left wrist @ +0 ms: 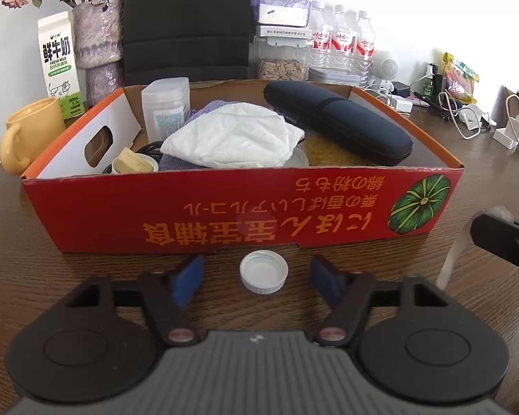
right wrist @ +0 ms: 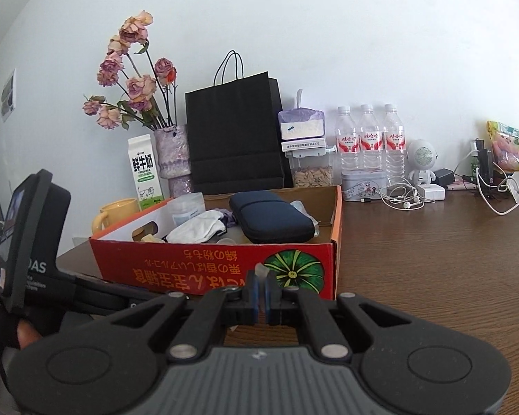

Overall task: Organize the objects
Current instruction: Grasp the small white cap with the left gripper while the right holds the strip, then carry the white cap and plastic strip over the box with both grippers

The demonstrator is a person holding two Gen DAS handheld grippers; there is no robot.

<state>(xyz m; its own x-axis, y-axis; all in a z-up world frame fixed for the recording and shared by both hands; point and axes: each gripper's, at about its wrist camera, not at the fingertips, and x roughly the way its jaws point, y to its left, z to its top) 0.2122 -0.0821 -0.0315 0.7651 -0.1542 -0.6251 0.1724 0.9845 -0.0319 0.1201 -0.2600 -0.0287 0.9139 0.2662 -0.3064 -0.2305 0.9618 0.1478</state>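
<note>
The white bottle cap (left wrist: 264,273) lies open side up on the brown wooden surface (left wrist: 86,276), just in front of the red cardboard box (left wrist: 225,214), whose front wall stands at twelve o'clock from it. The left hand-held gripper (left wrist: 257,276) brackets the cap with its blue pads (left wrist: 187,282) apart, one at nine o'clock and one at three o'clock, neither touching it. At about three o'clock, near the frame's edge, the right hand-held gripper (right wrist: 261,288) is pinched together on a thin clear plastic strip (left wrist: 455,249). Inside the box lie a crumpled white cloth (left wrist: 231,138), a dark zip case (left wrist: 335,121) toward one o'clock, and a clear plastic container (left wrist: 164,110) toward eleven o'clock. Behind the box stand a black paper bag (right wrist: 235,138), three water bottles (right wrist: 370,145) and a jar of seeds (left wrist: 282,67). At ten o'clock sit a yellow mug (left wrist: 31,131), a milk carton (left wrist: 58,65) and a vase of dried roses (right wrist: 173,159). Cables and chargers (left wrist: 467,114) clutter the two o'clock corner.
</note>
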